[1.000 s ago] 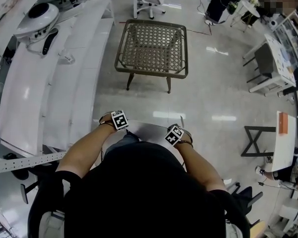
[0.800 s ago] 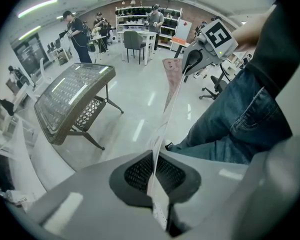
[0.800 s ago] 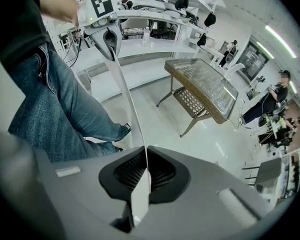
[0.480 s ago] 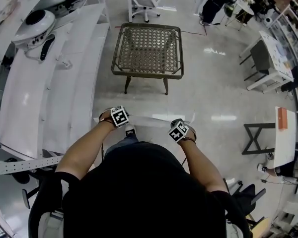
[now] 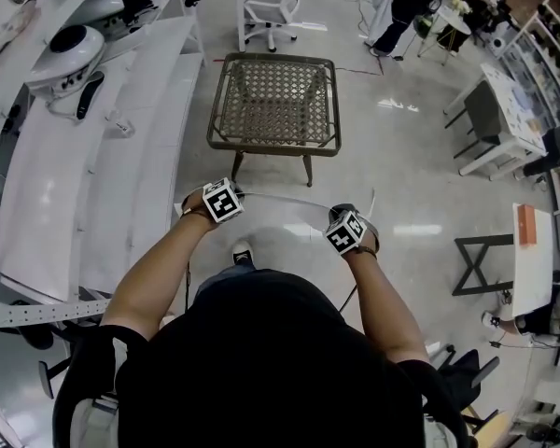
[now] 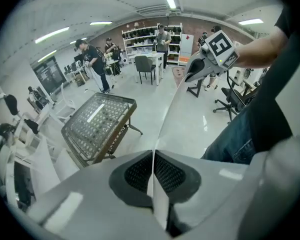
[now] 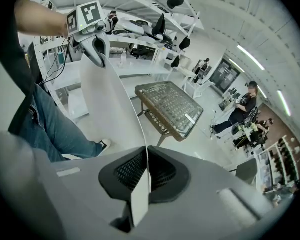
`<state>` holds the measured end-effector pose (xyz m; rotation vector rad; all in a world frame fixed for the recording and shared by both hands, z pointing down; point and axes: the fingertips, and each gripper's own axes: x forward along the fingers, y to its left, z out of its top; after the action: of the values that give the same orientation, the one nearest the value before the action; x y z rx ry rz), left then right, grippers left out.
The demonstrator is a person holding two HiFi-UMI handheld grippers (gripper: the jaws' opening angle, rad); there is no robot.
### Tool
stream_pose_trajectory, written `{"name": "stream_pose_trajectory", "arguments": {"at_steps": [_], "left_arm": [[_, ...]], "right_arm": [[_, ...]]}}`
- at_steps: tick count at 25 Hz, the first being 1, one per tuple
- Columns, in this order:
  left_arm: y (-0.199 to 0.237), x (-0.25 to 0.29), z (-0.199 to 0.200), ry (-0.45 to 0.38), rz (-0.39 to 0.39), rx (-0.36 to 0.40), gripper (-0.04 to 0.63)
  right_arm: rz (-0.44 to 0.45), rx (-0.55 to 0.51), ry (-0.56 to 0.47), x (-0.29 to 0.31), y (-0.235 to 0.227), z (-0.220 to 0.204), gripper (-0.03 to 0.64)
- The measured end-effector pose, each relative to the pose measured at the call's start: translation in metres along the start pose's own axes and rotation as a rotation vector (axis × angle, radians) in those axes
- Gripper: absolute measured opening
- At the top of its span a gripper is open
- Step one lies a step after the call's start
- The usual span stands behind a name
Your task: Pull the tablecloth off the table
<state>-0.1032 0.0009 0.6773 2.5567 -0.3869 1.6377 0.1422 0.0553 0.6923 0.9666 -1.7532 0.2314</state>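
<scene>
The tablecloth [image 5: 282, 224] is a thin pale sheet stretched in the air between my two grippers, off the table. My left gripper [image 5: 228, 192] is shut on one end of it, and the cloth's edge [image 6: 171, 109] runs from its jaws [image 6: 153, 156] to the other gripper [image 6: 199, 68]. My right gripper [image 5: 357, 220] is shut on the other end, the sheet [image 7: 109, 101] leaving its jaws [image 7: 146, 158] toward the left gripper [image 7: 96, 45]. The wicker table [image 5: 273, 101] with a glass top stands bare ahead of both grippers, also in the gripper views [image 6: 97, 125] [image 7: 171, 104].
A long white bench [image 5: 103, 147] with equipment runs along the left. A white office chair [image 5: 269, 7] stands beyond the table. White desks and dark chairs [image 5: 495, 119] are at the right, where people stand far off. My shoe [image 5: 242, 252] is on the pale floor.
Both grippers have moved forward and further apart, closer to the table. The cloth between them has spread out wider and now hangs as a taut sheet.
</scene>
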Motion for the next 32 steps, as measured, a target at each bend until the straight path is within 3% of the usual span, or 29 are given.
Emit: {"name": "stream_pose_trajectory", "arguments": {"at_steps": [8,17,27,32], "left_arm": [[0.031,-0.048,0.04,-0.06,0.116,0.059,0.003],[0.047,-0.096,0.073,-0.107,0.192,0.084,0.003],[0.055,-0.116,0.08,-0.109,0.21,0.087,0.003],[0.046,-0.112,0.076,-0.093,0.178,0.083,0.003]], "right_arm": [[-0.082,-0.015,-0.072,-0.044,-0.039,0.035,0.031],[-0.154,0.0,-0.156,-0.095,-0.071,0.064,0.031],[-0.181,-0.032,-0.196,-0.112,-0.081,0.082,0.032],[-0.17,-0.025,-0.195,-0.109,-0.075,0.074,0.032]]}}
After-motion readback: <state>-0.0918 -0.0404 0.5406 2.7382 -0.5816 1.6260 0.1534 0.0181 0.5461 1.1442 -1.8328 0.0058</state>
